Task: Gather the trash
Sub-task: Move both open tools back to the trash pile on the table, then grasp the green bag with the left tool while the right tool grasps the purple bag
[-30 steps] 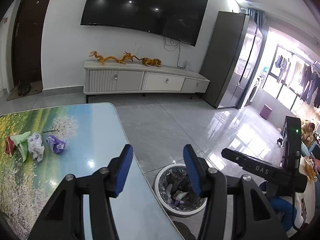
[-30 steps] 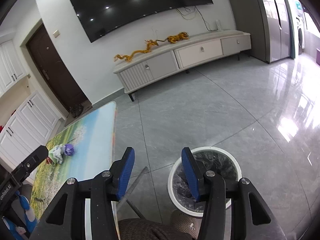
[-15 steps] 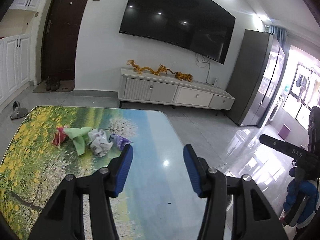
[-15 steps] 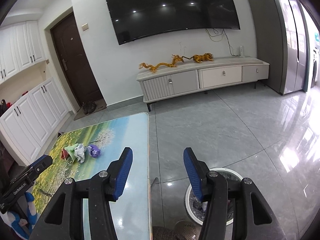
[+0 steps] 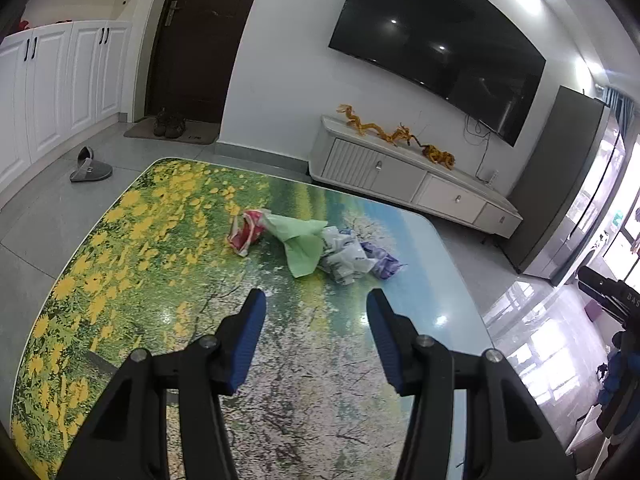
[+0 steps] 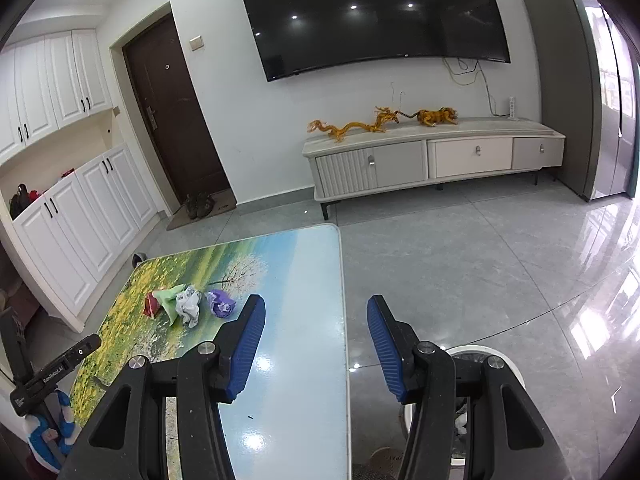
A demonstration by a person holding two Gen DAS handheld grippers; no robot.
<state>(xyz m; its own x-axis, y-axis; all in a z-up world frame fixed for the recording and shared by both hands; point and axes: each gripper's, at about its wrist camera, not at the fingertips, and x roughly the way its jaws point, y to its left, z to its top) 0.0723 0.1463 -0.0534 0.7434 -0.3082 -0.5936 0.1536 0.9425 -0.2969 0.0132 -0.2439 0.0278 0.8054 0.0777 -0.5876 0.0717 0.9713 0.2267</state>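
– Landscape-print table [image 5: 168,240]: where's the trash?
– Four crumpled wrappers [image 5: 316,248] mid-table, ahead of the left gripper [image 5: 316,312].
– Jaws?
– Both part-open, empty; right gripper [image 6: 316,320] near the bin [image 6: 472,350].

Bare desk [image 5: 168,304] lies open up to the crumpled wrappers [image 5: 316,246] near its far edge, nothing between.

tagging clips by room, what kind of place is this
Most likely a home living room: a big wall TV over a low cabinet, a front door with shoes beside it.
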